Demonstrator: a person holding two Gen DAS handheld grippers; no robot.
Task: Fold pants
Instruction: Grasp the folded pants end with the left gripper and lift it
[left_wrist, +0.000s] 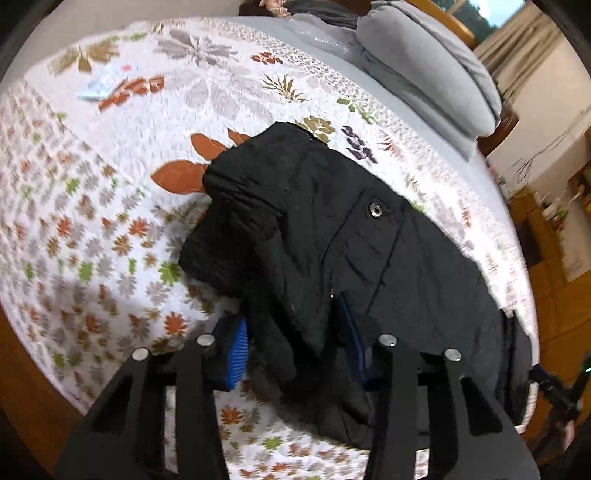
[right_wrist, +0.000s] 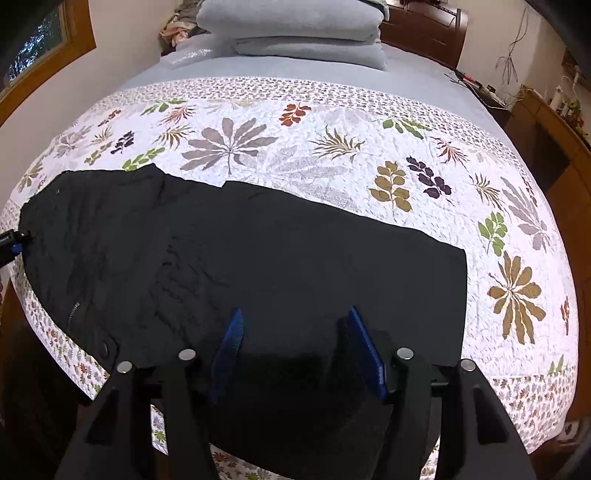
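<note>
Black pants (right_wrist: 280, 254) lie across the floral quilt (right_wrist: 332, 122) on the bed, waist end at the left, leg end at the right. In the left wrist view the waist end (left_wrist: 332, 236) with its metal snap button is bunched and lifted. My left gripper (left_wrist: 295, 343) has its blue pads wide apart with a fold of the black cloth between them. My right gripper (right_wrist: 295, 343) is open, its blue pads spread over the near edge of the pants, holding nothing. The left gripper's tip also shows in the right wrist view (right_wrist: 11, 242) at the waist.
Folded grey blankets (right_wrist: 295, 33) are stacked at the head of the bed. Wooden furniture (right_wrist: 546, 140) stands to the right, with cables and small items on it. A wooden window frame (right_wrist: 48, 40) is at the far left. The bed's near edge runs under both grippers.
</note>
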